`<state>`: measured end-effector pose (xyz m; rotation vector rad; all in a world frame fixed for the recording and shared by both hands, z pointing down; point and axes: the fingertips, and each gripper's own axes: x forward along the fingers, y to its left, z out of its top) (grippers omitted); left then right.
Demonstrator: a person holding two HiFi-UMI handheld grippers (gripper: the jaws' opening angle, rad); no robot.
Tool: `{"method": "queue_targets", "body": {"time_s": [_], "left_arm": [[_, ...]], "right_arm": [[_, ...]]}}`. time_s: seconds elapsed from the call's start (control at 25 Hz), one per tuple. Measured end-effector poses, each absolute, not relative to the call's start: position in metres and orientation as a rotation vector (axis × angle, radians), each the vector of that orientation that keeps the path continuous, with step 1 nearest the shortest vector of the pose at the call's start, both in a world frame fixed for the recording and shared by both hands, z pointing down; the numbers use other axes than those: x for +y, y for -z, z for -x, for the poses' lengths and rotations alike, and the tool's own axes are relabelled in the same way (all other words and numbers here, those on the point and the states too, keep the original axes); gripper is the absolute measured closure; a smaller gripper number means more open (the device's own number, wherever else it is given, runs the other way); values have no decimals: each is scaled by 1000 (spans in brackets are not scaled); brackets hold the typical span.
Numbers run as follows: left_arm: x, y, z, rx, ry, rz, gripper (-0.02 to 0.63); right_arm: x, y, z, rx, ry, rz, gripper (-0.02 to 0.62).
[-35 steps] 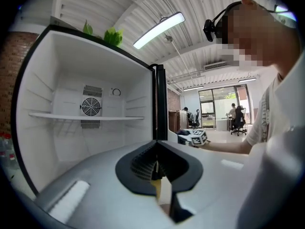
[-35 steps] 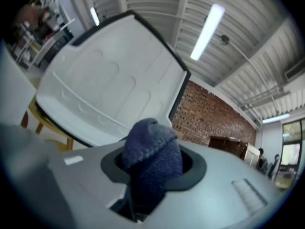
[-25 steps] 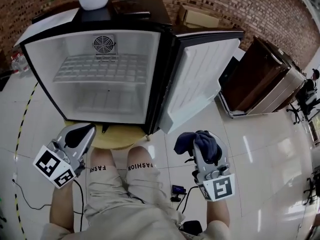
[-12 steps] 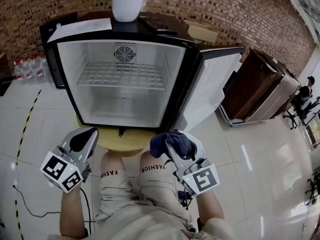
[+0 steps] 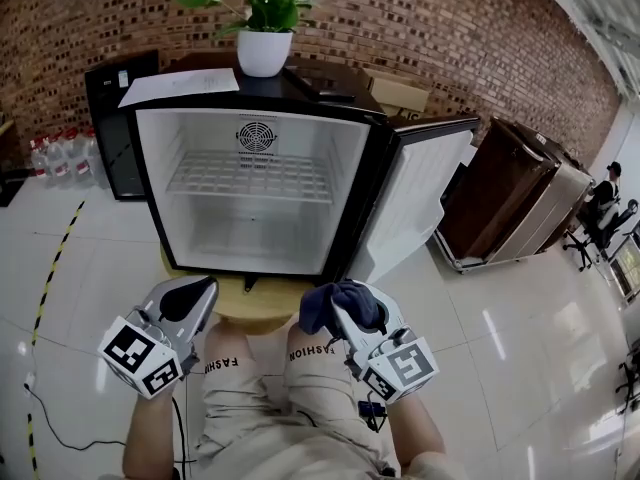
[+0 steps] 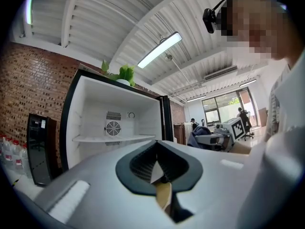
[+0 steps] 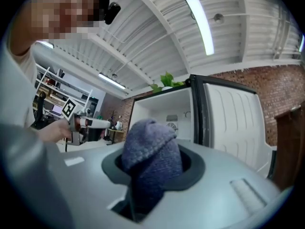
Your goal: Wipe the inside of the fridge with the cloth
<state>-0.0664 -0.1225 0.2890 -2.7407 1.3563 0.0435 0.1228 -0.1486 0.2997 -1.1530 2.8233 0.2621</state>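
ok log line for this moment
right hand-held gripper: jaws just closing further, shut on cloth | left hand-held gripper: shut, empty | fridge: open, cloth outside

Workshop-style office space is indicated by a brick wall [image 5: 450,28] seen ahead of the right gripper [image 5: 345,313], glossy floor tiles [image 5: 520,308], office chairs [image 5: 598,218] far to its right, and a tube light [image 6: 159,50] mounted under a corrugated ceiling [image 6: 119,13].

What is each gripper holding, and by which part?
The right gripper, jaws just closed further, pinches the blue cloth by a bunched fold, a wad bulging out. The left gripper is shut, empty.
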Motion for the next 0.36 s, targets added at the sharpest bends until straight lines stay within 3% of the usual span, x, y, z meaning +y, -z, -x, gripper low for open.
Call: {"method": "queue_targets", "body": {"time_s": [0.36], "left_arm": [[-115, -318, 39, 1276, -2, 2853, 600]], "right_arm": [[-135, -311, -136, 2844, -267, 1075, 480]]}}
